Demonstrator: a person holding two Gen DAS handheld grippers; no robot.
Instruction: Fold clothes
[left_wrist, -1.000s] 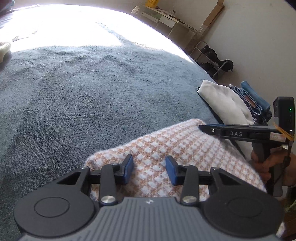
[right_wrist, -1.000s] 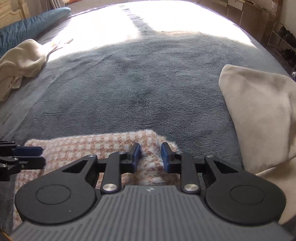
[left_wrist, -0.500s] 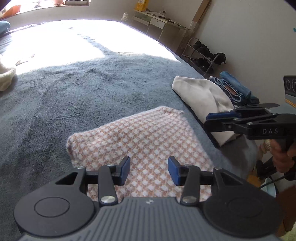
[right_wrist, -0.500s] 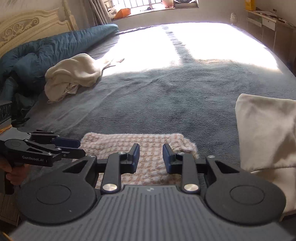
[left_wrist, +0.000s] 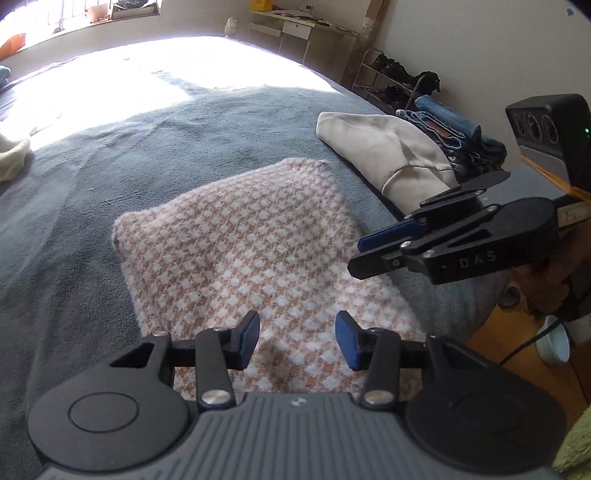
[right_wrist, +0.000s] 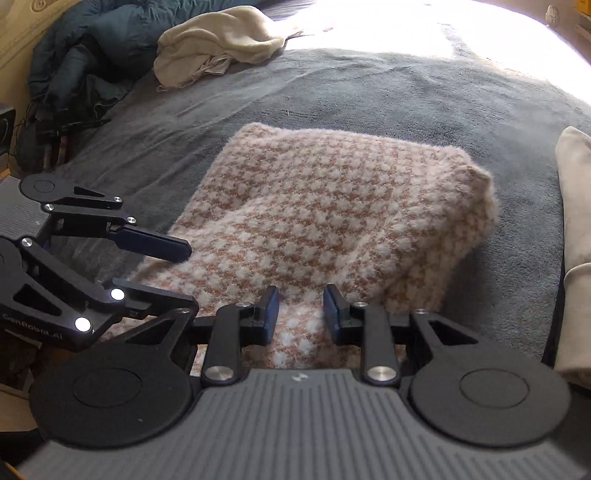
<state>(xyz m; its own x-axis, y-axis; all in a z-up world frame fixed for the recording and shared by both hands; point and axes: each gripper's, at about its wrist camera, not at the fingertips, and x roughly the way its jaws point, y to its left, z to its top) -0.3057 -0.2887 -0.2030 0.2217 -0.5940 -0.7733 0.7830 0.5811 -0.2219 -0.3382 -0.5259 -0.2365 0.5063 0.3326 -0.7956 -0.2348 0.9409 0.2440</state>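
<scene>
**Folded knit left near the bed's edge**

The checked knit (left_wrist: 240, 254) lies folded on the grey bedspread (left_wrist: 110, 155) close to its near edge, beside a cream garment (left_wrist: 384, 155). The left gripper (left_wrist: 295, 339) hangs above it with jaws moderately apart and empty; the right gripper (right_wrist: 301, 314) stands narrower, also empty. The bulky fold could spring open or slide off that edge, since nothing pins it. A second ago both grippers sat low at the knit; now they have lifted clear.

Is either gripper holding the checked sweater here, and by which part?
Nothing is held. The left gripper and right gripper stand open above the sweater, pads clear of it.
</scene>
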